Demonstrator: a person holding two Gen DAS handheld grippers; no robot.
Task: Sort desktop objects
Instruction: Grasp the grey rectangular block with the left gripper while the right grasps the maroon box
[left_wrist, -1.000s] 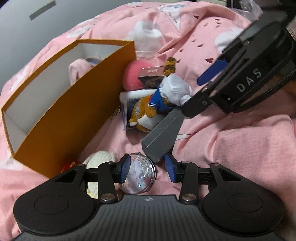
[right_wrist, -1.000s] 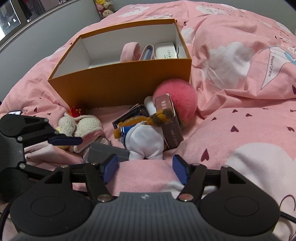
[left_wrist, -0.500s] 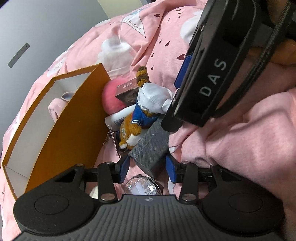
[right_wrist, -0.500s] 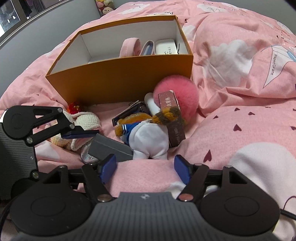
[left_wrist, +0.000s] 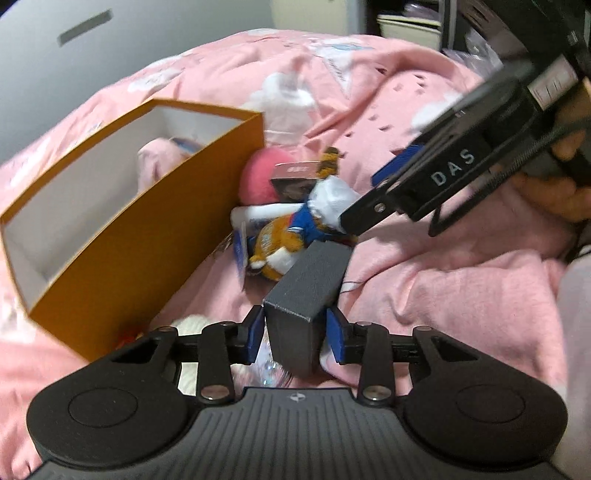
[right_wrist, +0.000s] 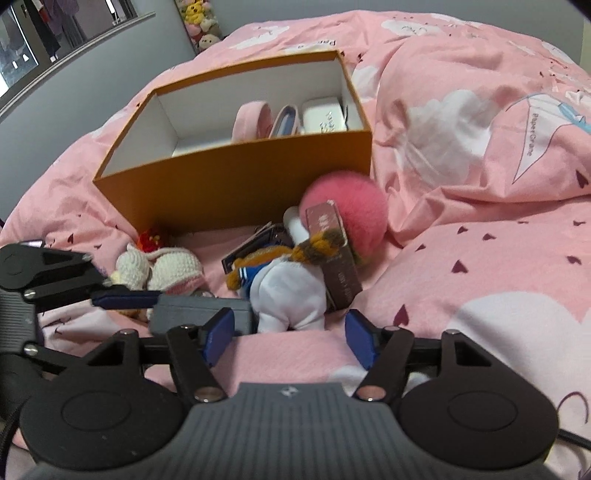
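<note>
- Left gripper (left_wrist: 295, 330) has its blue pads on either side of a dark grey, ribbed rectangular box (left_wrist: 306, 288); the jaws are closing on its near end and look about in contact.
- Ahead and to the left of those jaws sits the open orange cardboard box with white inside (left_wrist: 122, 229), already holding a few things.
- Judging by this, the step in hand is the pick-up of the grey box; the next move calls for a firm clamp, a lift clear of the plush toy in blue and white clothes (left_wrist: 295, 229), then a swing left over the orange rim.
- Its long axis runs straight away from the jaws, far end tipped towards the toy.
- Right gripper (right_wrist: 290, 338) hangs apart and empty, just short of the toy.
</note>
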